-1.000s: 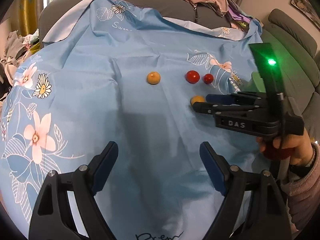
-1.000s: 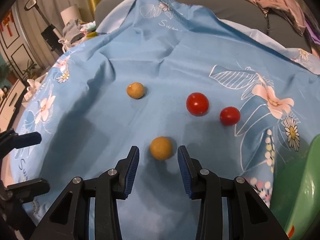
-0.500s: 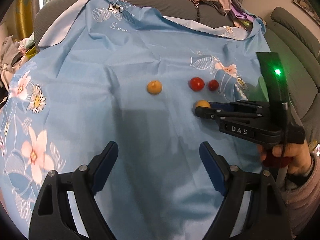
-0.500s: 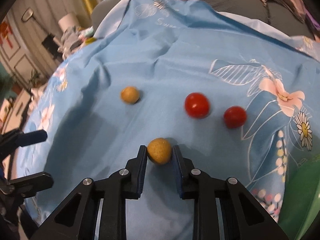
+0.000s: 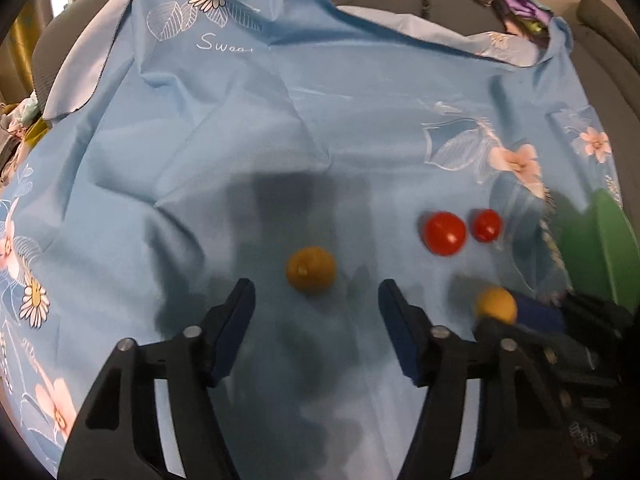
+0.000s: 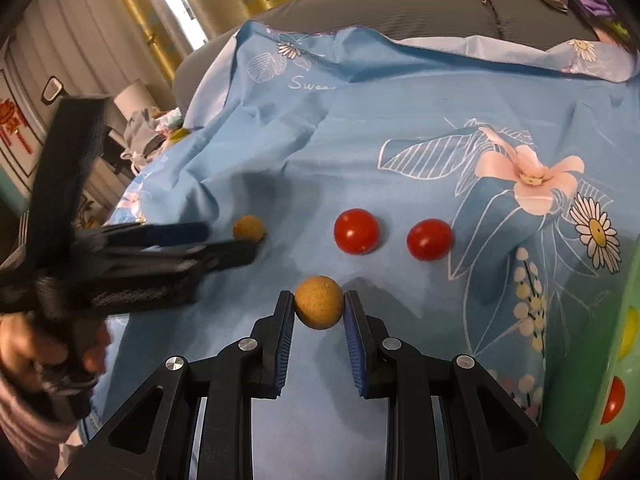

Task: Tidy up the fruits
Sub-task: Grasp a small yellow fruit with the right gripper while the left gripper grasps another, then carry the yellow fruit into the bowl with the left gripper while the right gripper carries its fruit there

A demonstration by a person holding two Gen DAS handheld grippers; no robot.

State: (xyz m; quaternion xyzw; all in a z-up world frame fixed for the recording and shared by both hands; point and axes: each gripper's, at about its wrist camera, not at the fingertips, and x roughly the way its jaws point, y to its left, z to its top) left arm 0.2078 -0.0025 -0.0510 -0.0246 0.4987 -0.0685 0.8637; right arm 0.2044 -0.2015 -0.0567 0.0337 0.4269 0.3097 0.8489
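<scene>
Fruits [image 6: 319, 303] on blue floral cloth [image 6: 400, 128]: right hand-held gripper [image 6: 319, 312] clamps one, left [image 5: 316, 308] gapes.

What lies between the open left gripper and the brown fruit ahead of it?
Only bare blue cloth, in the left wrist view: the left gripper is open, and the brown fruit sits just beyond its fingertips, untouched.

Two yellow-brown fruits [image 6: 319, 302] [image 6: 248, 228], two red tomatoes [image 6: 356, 231] [image 6: 429, 239], perhaps one green container [image 6: 624, 340].
</scene>
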